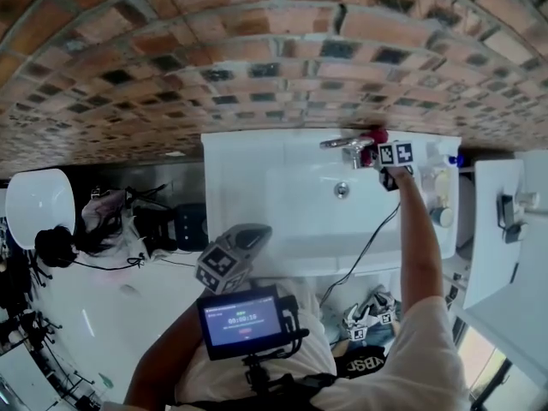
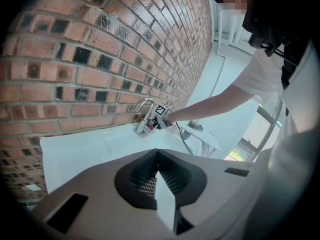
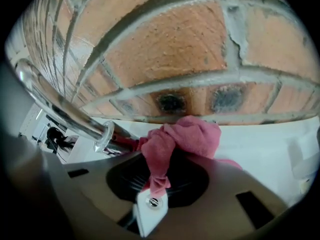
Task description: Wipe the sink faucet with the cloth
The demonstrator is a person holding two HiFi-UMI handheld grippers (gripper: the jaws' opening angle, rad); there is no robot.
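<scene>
White sink (image 1: 300, 204) sits against the brick wall (image 1: 257, 58), with a chrome faucet (image 1: 347, 146) at its back edge. The pink cloth (image 3: 190, 136) is bunched right by the faucet base, pinched in the right tongs (image 3: 152, 196). It looks soft, floppy and light, so I'd grip a thick fold. Left tongs (image 2: 162, 194) are pressed together, empty, well back from the sink.
</scene>
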